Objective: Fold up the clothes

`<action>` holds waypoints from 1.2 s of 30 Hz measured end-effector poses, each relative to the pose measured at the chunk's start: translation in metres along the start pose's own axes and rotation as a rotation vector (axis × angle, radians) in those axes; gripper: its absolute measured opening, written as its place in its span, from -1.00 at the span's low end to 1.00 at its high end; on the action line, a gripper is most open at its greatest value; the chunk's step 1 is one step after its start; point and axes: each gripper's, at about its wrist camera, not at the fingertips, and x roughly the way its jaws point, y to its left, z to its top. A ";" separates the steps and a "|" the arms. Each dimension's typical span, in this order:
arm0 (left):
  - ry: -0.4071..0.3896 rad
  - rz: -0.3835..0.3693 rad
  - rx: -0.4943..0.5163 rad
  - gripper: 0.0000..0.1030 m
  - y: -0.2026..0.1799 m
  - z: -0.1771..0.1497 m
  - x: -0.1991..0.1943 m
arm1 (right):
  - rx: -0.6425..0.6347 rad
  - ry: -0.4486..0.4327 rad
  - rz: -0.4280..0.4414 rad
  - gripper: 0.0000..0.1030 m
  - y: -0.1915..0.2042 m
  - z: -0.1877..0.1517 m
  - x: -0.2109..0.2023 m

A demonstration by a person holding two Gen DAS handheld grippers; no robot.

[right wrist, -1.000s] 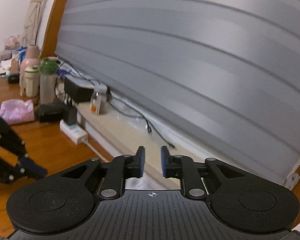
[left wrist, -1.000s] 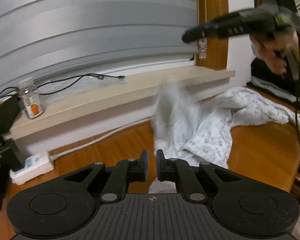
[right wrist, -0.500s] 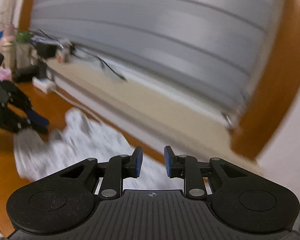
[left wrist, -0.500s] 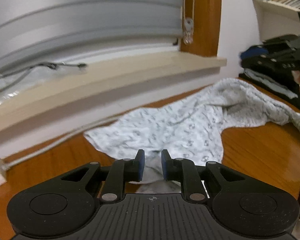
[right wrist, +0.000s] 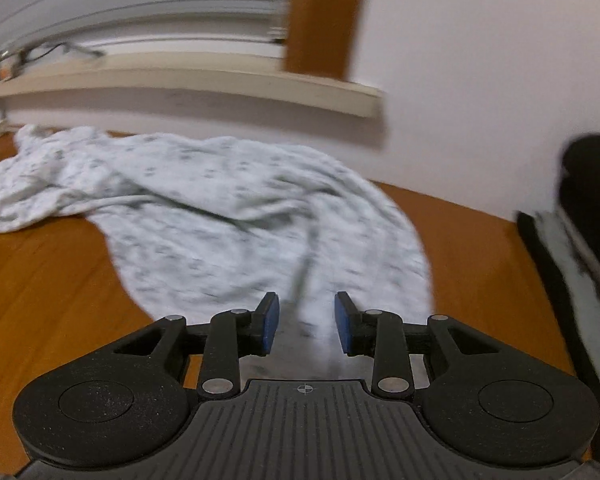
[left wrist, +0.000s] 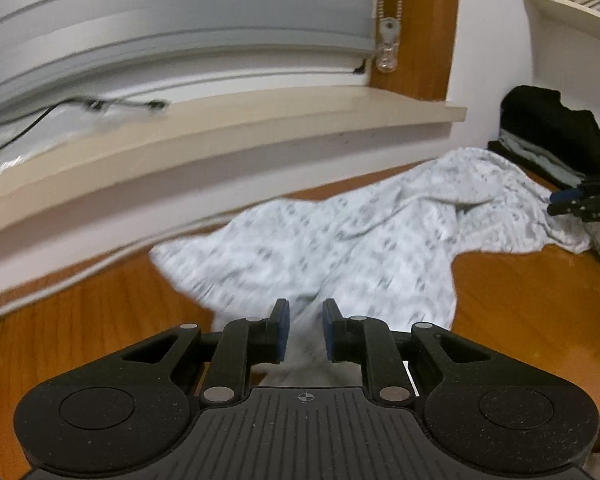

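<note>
Patterned garment (left wrist: 360, 240) lies spread and rumpled, unfolded, on the tabletop (left wrist: 520, 304); left claw (left wrist: 303, 330) and right claw (right wrist: 307, 328) both released over its edges; folds remain.

Sill (left wrist: 260, 120): beige, below grey blind (left wrist: 160, 40).
Cable (left wrist: 100, 105): black, on sill.
Dark folded pile (left wrist: 552, 132): at wall, on wooden tabletop (left wrist: 520, 300).

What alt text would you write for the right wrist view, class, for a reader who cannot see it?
A crumpled pale patterned garment lies spread on a wooden table, with the open right claw just above its near edge and cloth showing between the blue pads. A window sill runs behind, and dark folded clothes sit at the right; the view is motion-blurred.
</note>
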 end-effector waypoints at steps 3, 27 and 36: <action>-0.007 -0.020 0.028 -0.62 -0.017 0.013 0.013 | 0.022 0.004 -0.027 -0.27 -0.014 -0.006 -0.006; -0.097 -0.022 0.157 -0.90 -0.064 0.093 0.066 | 0.064 -0.041 -0.128 -0.88 -0.075 0.011 -0.075; -0.140 -0.007 0.111 -0.90 -0.045 0.112 0.062 | -0.120 -0.181 -0.474 -0.88 -0.096 0.104 -0.037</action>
